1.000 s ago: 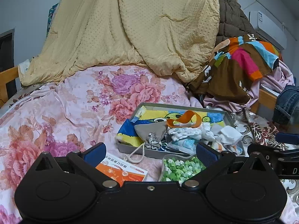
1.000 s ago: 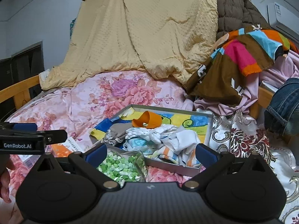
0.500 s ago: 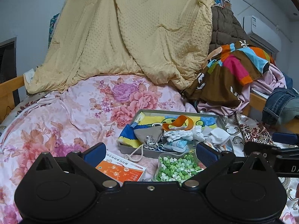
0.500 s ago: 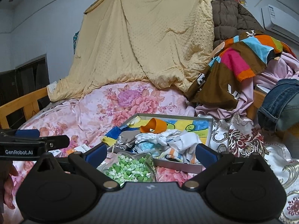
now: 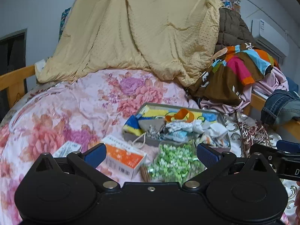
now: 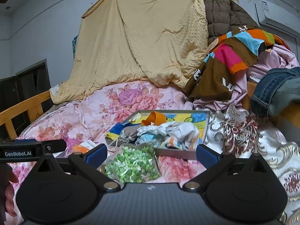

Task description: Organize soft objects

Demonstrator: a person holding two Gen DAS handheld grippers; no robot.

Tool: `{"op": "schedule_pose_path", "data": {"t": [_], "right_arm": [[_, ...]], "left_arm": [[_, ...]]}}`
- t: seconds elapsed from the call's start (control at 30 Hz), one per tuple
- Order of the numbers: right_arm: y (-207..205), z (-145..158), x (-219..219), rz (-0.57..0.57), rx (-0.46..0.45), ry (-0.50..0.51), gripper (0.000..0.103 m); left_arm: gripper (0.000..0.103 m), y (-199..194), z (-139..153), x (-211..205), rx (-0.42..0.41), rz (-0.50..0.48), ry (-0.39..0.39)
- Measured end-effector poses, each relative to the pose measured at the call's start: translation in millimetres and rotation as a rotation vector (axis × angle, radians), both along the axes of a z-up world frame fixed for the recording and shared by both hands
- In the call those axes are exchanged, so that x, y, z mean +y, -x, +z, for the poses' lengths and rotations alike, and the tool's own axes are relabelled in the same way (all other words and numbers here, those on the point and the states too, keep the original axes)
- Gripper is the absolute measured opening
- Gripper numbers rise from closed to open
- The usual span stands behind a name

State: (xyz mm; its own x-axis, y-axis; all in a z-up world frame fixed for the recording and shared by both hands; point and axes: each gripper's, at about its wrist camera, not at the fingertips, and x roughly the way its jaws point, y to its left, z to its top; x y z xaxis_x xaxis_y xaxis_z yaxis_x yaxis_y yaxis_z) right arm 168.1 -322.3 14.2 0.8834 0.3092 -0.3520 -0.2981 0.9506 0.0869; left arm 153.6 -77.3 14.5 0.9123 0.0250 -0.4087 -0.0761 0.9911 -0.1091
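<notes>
Now | left gripper (image 5: 151, 154) wide apart, holds nothing | right gripper (image 6: 151, 154) wide apart, holds nothing | green bag (image 6: 131, 164) on bed beside gray tray (image 6: 174, 152)

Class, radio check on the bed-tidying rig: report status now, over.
Left hand-held gripper open, empty. Right hand-held gripper open, empty. Grey tray heaped with soft items, untouched. Green-filled bag and orange box lie between grippers and tray.

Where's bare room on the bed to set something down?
Free: floral quilt left of the tray, below the yellow blanket. Crowded: tray is heaped; orange box and green bag fill its near side; clothes pile on the right.
</notes>
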Motion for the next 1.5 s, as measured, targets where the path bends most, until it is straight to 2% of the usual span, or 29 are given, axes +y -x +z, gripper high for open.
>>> {"op": "schedule_pose_path", "data": {"t": [0.23,0.47,0.67,0.97,1.17,1.5], "right_arm": [[23,-12,-11,-0.019,0.012,-0.009,0.103],[39,-22,-20,-0.032,0.046,-0.033,0.103],[49,-40,-20,-0.012,0.128,-0.031,0.103],[53,-45,-16,0.005,0.103,-0.027,0.103],[50,-52,-13,-0.006,0.108,-0.021,0.103],[49,-60,-6,-0.009,0.084,-0.006,0.103]], "left_arm": [[0.102,27,-23,-4,0.032,0.058,0.047],[0.102,46,-30,-9,0.039,0.123,0.066],[0.102,56,-33,-12,0.082,0.173,0.051],[0.102,69,-39,-18,0.110,0.216,-0.001],[0.102,73,-46,-20,0.149,0.217,-0.005],[0.102,75,-53,-22,0.145,0.236,0.004]]}}
